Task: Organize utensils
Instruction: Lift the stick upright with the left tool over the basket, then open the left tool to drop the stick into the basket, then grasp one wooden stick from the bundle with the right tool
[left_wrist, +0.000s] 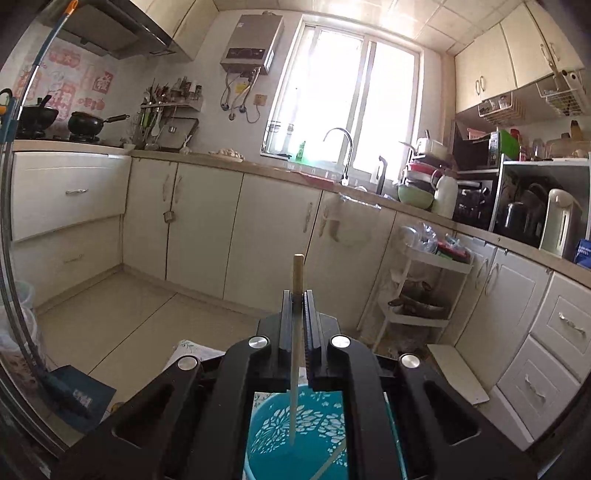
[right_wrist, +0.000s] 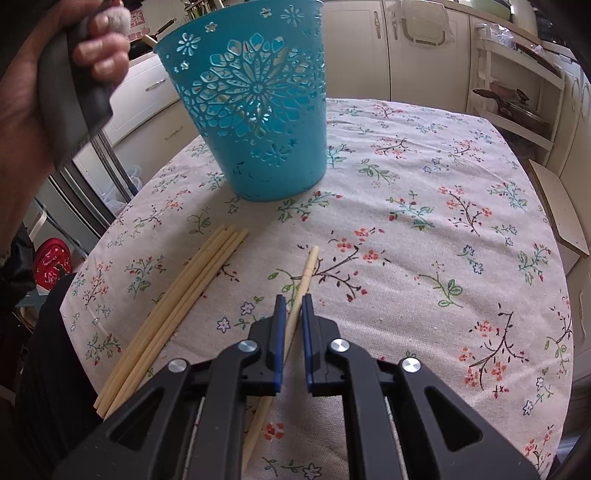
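Note:
My left gripper (left_wrist: 297, 295) is shut on a wooden chopstick (left_wrist: 296, 347) and holds it upright over the blue cut-out holder (left_wrist: 317, 424), the lower end inside the holder. Another chopstick (left_wrist: 332, 461) leans inside it. In the right wrist view the blue holder (right_wrist: 255, 110) stands on the floral tablecloth (right_wrist: 424, 221). My right gripper (right_wrist: 293, 301) is slightly open, with a single chopstick (right_wrist: 304, 273) lying on the cloth between its fingers. A bundle of several chopsticks (right_wrist: 177, 302) lies to its left.
A hand on the left gripper's handle (right_wrist: 74, 74) is at the upper left. Behind are kitchen cabinets (left_wrist: 203, 221), a white trolley shelf (left_wrist: 424, 288) and a sink counter (left_wrist: 343, 181).

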